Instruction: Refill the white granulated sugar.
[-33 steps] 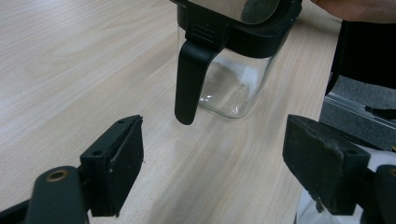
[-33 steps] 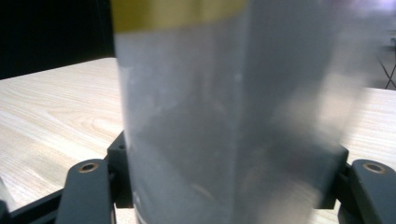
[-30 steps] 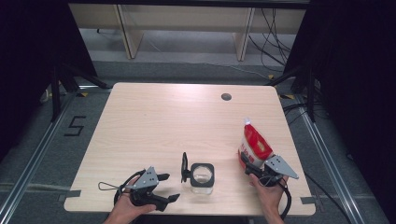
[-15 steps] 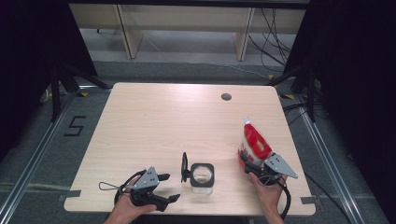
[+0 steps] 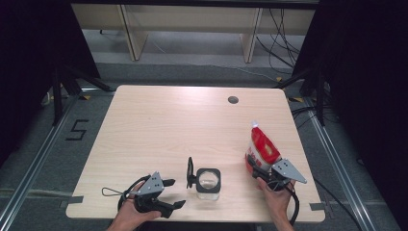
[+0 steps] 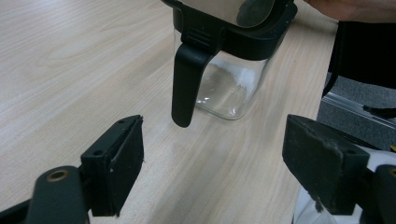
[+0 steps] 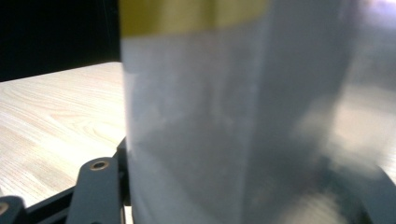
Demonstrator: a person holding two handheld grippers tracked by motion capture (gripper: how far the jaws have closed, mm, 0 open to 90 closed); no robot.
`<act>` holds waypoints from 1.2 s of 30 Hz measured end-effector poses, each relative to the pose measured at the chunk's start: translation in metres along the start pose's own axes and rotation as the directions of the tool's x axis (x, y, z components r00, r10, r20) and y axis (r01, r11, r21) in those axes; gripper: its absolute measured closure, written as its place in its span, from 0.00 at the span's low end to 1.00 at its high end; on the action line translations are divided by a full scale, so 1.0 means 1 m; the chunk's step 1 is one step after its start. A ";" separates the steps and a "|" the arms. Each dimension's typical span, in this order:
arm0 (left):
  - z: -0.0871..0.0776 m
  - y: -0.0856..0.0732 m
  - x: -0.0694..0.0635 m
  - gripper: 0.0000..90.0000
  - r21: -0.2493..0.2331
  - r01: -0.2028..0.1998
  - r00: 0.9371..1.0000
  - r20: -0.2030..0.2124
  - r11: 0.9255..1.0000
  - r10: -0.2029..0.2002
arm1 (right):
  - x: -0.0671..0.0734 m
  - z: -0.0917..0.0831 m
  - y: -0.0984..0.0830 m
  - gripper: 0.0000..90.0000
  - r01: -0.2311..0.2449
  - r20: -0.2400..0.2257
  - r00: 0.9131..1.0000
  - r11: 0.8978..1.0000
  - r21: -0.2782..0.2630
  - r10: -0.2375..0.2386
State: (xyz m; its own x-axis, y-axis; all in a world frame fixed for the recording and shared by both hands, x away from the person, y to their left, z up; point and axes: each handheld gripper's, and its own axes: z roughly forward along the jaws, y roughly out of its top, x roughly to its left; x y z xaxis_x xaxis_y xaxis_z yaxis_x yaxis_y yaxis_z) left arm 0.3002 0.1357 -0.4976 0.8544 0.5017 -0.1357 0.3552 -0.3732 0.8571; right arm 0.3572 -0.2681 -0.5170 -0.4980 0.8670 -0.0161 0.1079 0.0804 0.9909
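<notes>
A clear glass jar (image 5: 208, 183) with a black rim stands near the table's front edge; its black lid flap (image 5: 190, 172) hangs open on its left. My left gripper (image 5: 177, 193) rests left of the jar, open, its jaws wide apart. In the left gripper view the jar (image 6: 229, 88) and its hanging flap (image 6: 184, 88) sit just ahead of the left gripper (image 6: 212, 158). A red and white pouch (image 5: 262, 147) stands upright at the right. My right gripper (image 5: 255, 168) has just been closing around its base. The pouch (image 7: 233, 116) sits between that gripper's jaws (image 7: 243, 196).
The light wooden table (image 5: 168, 125) has a small dark round hole (image 5: 233, 99) near its far edge. Its right edge runs close to the pouch. Dark stands and cables flank the table on the floor, and a taped "5" (image 5: 77, 130) marks the floor at left.
</notes>
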 end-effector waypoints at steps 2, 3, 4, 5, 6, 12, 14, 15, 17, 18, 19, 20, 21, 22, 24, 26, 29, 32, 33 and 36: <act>-0.001 0.000 0.000 0.23 0.007 -0.010 1.000 0.008 1.000 0.010 | 0.003 0.000 0.001 0.43 -0.018 0.028 0.999 1.000 0.006 0.017; -0.001 0.000 0.001 0.23 0.007 -0.018 1.000 0.009 1.000 0.018 | 0.003 0.001 0.002 0.43 -0.011 0.031 0.999 1.000 -0.002 0.011; -0.001 0.001 0.001 0.23 0.007 -0.023 1.000 0.009 1.000 0.023 | 0.002 0.000 0.004 0.44 -0.006 0.024 1.000 0.999 0.032 0.005; -0.001 0.001 0.001 0.23 0.008 -0.029 1.000 0.006 1.000 0.029 | 0.001 0.000 0.004 0.44 0.002 0.020 1.000 1.000 0.019 -0.003; -0.001 0.001 0.001 0.23 0.008 -0.029 1.000 0.006 1.000 0.029 | 0.001 0.000 0.004 0.44 0.002 0.020 1.000 1.000 0.019 -0.003; -0.003 0.001 0.003 0.23 0.018 -0.038 0.999 -0.008 0.999 0.038 | 0.001 -0.006 0.012 0.45 0.018 0.001 1.000 0.997 0.077 -0.018; -0.002 0.001 0.003 0.23 0.005 -0.043 0.999 0.002 0.999 0.043 | 0.005 -0.008 0.014 0.45 0.029 0.012 0.999 0.997 0.070 -0.030; -0.002 0.000 0.003 0.23 0.006 -0.037 0.999 0.001 0.999 0.037 | 0.005 -0.008 0.014 0.45 0.029 0.012 0.999 0.997 0.070 -0.030; -0.002 0.000 0.002 0.23 0.000 -0.015 1.000 0.000 1.000 0.015 | 0.006 -0.013 0.020 0.45 0.066 0.003 0.998 0.995 0.074 -0.066; -0.002 0.000 0.002 0.23 0.000 -0.015 1.000 0.000 1.000 0.015 | 0.006 -0.013 0.020 0.45 0.066 0.003 0.998 0.995 0.074 -0.066; -0.002 0.000 0.002 0.23 0.000 -0.004 1.000 -0.003 1.000 0.004 | 0.008 -0.018 0.025 0.45 0.098 0.006 0.995 0.993 0.063 -0.098; -0.002 0.000 0.002 0.23 -0.005 0.002 1.000 -0.003 1.000 -0.002 | 0.008 -0.021 0.029 0.45 0.113 0.004 0.994 0.992 0.061 -0.114; -0.003 0.000 0.004 0.23 0.006 -0.012 1.000 -0.008 1.000 0.012 | 0.008 -0.023 0.032 0.45 0.129 0.003 0.992 0.990 0.058 -0.130; -0.002 0.000 0.004 0.23 0.004 -0.014 1.000 -0.012 1.000 0.014 | 0.009 -0.027 0.035 0.45 0.139 0.010 0.990 0.989 0.054 -0.139; -0.003 0.000 0.005 0.23 0.010 -0.022 1.000 -0.008 1.000 0.022 | 0.011 -0.030 0.038 0.45 0.144 0.007 0.990 0.988 0.051 -0.144; -0.002 -0.001 0.004 0.23 0.002 0.004 1.000 -0.011 1.000 -0.004 | 0.012 -0.036 0.044 0.45 0.212 0.012 0.977 0.976 0.059 -0.213; -0.003 -0.001 0.005 0.23 0.005 -0.004 1.000 -0.014 1.000 0.004 | 0.018 -0.045 0.051 0.46 0.295 0.026 0.955 0.953 0.070 -0.297; -0.002 -0.002 0.005 0.23 0.003 -0.003 1.000 -0.014 1.000 0.003 | 0.026 -0.057 0.056 0.46 0.349 0.026 0.935 0.933 0.088 -0.353; -0.002 -0.002 0.005 0.23 0.003 -0.003 1.000 -0.014 1.000 0.003 | 0.026 -0.057 0.056 0.46 0.349 0.026 0.935 0.933 0.088 -0.353; -0.002 -0.002 0.005 0.23 0.010 -0.012 1.000 -0.016 1.000 0.012 | 0.034 -0.067 0.061 0.46 0.424 0.016 0.904 0.900 0.101 -0.428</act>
State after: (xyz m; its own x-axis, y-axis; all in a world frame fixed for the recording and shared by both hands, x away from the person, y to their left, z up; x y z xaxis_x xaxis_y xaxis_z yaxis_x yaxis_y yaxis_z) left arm 0.3034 0.1409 -0.4987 0.8524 0.5097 -0.1168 0.3484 -0.3869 0.8538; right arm 0.2893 -0.2669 -0.4477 -0.4828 0.7570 -0.4403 -0.0269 0.4897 0.8715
